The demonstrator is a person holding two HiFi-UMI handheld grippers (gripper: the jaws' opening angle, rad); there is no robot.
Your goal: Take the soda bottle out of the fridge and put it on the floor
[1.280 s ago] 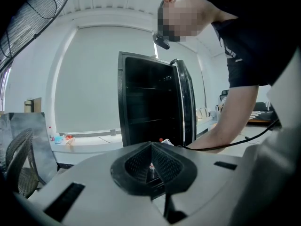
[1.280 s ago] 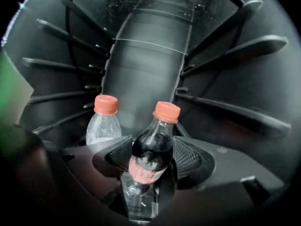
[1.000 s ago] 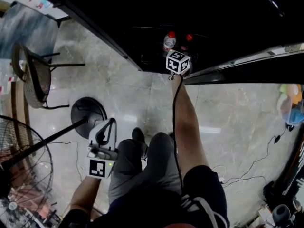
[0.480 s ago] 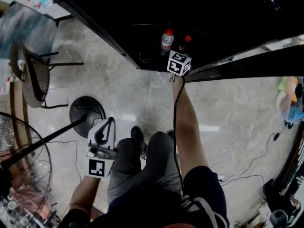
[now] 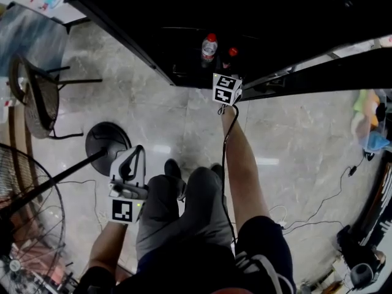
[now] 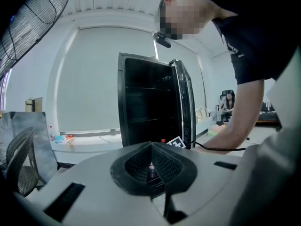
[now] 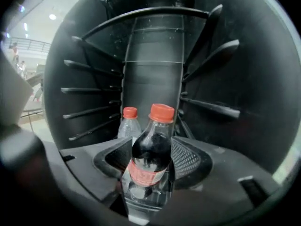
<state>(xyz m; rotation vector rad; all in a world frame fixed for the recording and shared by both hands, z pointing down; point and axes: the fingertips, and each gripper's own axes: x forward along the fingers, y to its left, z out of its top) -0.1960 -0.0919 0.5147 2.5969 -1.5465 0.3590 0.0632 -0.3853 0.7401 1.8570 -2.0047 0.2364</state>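
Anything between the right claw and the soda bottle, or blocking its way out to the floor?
Nothing visible. The right claw grips the soda bottle; the water bottle stands behind it, left, deeper in the fridge. The floor in front is bare.

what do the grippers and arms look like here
Left gripper pale grey, right gripper darker in shadow; both have black mesh pads and a white cube with black square markers. A black cable runs along the bare right arm. Short black sleeves.

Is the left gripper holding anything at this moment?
No: in the left gripper view, the left gripper has its jaws together with nothing between them.
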